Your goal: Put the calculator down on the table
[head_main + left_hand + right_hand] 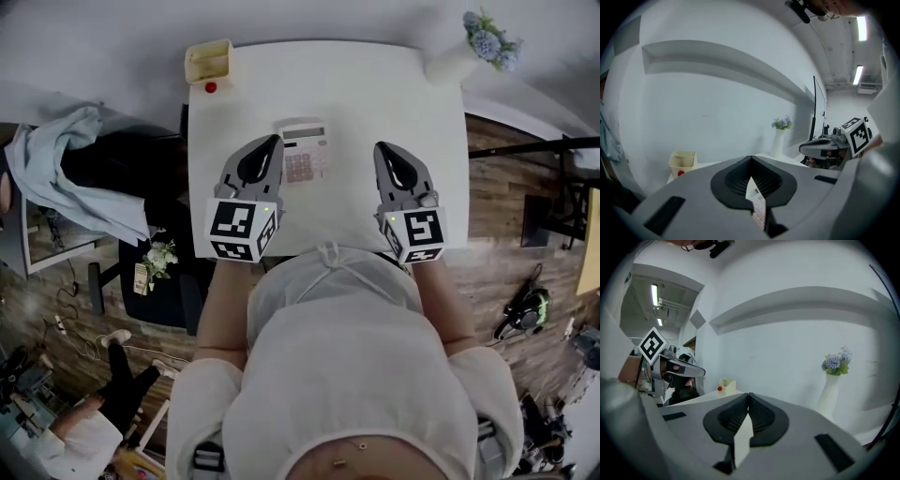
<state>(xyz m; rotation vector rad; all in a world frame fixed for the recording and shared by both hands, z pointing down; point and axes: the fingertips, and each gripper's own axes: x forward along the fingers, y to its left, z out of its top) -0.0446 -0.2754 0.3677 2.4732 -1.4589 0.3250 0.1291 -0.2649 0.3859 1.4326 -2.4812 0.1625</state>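
1. On the white counter point(375, 94), near its middle and a little toward the left edge, the calculator point(305, 152) lies flat with its keys up.
2. Its long side runs from the near edge toward the far edge. The screen is at the far end.
3. The left hand-held gripper point(272, 145) is just beside the calculator, on its left. Its jaws are pressed together with nothing in them.
4. In the left gripper view, a thin strip of keys point(758, 208) shows in the slit behind the closed tips. It is hard to see, but it looks like the calculator lying below and not pinched.
5. The right hand-held gripper point(384, 150) is on the calculator's other side and farther off. Its jaws are also together and hold nothing.
6. So the left one is nearer, and the calculator is to its right.
7. The calculator seems to be down already, so the job looks done.
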